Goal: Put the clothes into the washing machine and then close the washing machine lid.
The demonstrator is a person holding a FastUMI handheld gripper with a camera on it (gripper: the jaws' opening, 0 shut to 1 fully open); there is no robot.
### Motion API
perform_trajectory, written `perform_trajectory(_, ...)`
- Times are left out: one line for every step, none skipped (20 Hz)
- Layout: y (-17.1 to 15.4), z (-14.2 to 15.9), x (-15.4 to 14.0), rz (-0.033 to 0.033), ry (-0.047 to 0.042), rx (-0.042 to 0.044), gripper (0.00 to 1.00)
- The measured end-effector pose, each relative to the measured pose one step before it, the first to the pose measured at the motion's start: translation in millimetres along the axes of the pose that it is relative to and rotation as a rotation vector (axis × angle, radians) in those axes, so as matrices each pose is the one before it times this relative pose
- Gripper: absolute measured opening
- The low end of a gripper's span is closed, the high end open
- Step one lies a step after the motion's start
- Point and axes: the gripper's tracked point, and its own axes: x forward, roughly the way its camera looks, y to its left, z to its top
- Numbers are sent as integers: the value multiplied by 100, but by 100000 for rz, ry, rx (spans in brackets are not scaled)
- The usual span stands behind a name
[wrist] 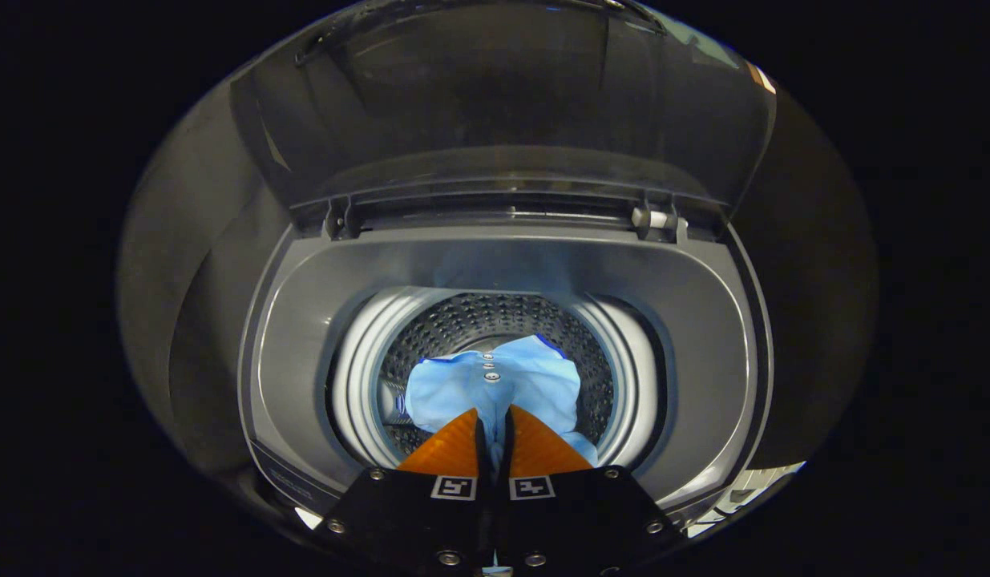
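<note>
Over the mouth of a top-loading washing machine (302, 336), the gripper (493, 417) dangles a light blue garment (535, 381) into the perforated drum (462, 320), the cloth spilling toward twelve o'clock from the fingertips. The risk from here: released too high or off-centre, the fabric could drape over the drum's rim at six o'clock and be caught when the lid (503, 104), standing open at twelve o'clock, comes down. A fold might also cling to the fingers as they part. The fingers are all but together, a thin fold of the garment pinched between them.
</note>
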Motion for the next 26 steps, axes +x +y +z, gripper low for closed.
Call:
perform_trajectory(22, -183, 187, 85, 964, 73, 1)
perform_trajectory(124, -268, 291, 193, 1102, -27, 1)
perform_trajectory(155, -211, 189, 697, 1315, 187, 1)
perform_trajectory(221, -408, 375, 733, 1357, -56, 1)
perform_trajectory(234, -339, 155, 809, 2203, 496, 3)
perform_trajectory(844, 223, 68, 2326, -3014, 1046, 7)
perform_trajectory(1171, 1250, -63, 5317, -6573, 1089, 23)
perform_trajectory(557, 418, 83, 2653, -3113, 681, 39)
perform_trajectory(-113, 63, -354, -1634, 304, 285, 55)
perform_trajectory(-62, -218, -490, -1910, 306, -397, 72)
perform_trajectory(79, 299, -306, -326, -849, -668, 88)
perform_trajectory(314, 202, -81, 364, -675, -457, 93)
perform_trajectory(6, 98, -178, -240, -514, -415, 96)
perform_trajectory(16, 267, -148, -504, -1288, -270, 96)
perform_trajectory(-246, 334, -65, -547, -1209, -199, 96)
perform_trajectory(-1, 471, -511, -544, -1636, 167, 96)
perform_trajectory(-13, 841, -574, -742, -2279, 419, 96)
perform_trajectory(16, 841, -576, -965, -2461, 732, 96)
perform_trajectory(-79, 1150, -644, -1176, -3013, 981, 96)
perform_trajectory(-36, 1266, -617, -813, -3569, 1052, 96)
perform_trajectory(79, 1528, -776, -664, -3801, 918, 96)
perform_trajectory(-140, 1522, -804, -923, -3555, 668, 96)
perform_trajectory(-170, 1628, -801, -926, -3541, 2038, 96)
perform_trajectory(298, 1750, -1110, -315, -4004, 3235, 96)
perform_trajectory(57, 1891, -677, 269, -4447, 3935, 96)
perform_trajectory(154, 1740, -451, 186, -4843, 3245, 96)
